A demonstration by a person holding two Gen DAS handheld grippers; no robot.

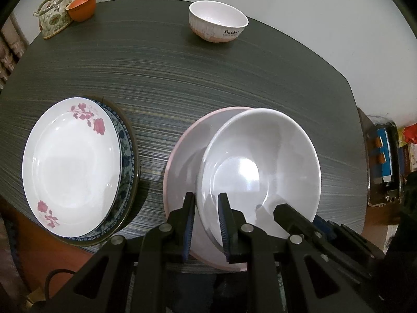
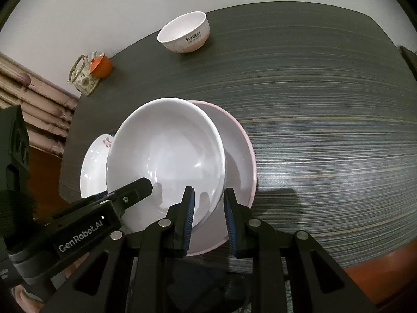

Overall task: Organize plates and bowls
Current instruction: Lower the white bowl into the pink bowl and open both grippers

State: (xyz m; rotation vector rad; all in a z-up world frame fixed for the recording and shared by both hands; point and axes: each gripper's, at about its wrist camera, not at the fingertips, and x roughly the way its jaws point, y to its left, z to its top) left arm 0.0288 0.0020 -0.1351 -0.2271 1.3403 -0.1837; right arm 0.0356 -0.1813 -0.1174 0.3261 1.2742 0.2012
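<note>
A plain white bowl (image 1: 260, 161) sits tilted inside a larger pink-rimmed dish (image 1: 187, 156) near the table's front edge. My left gripper (image 1: 207, 219) straddles the white bowl's left rim, its jaws slightly apart around it. My right gripper (image 2: 208, 216) straddles the same bowl's (image 2: 166, 151) right rim above the pink dish (image 2: 239, 156), jaws likewise close around it. A rose-patterned plate (image 1: 70, 167) lies stacked on a blue-patterned plate (image 1: 127, 156) at the left. A small white "Rabbit" bowl (image 1: 217, 22) stands at the far edge.
A floral teapot (image 1: 53, 15) and an orange cup (image 1: 82, 6) stand at the table's far left corner. The dark striped table (image 1: 234, 78) ends close to the grippers. A cluttered shelf (image 1: 385, 156) stands to the right.
</note>
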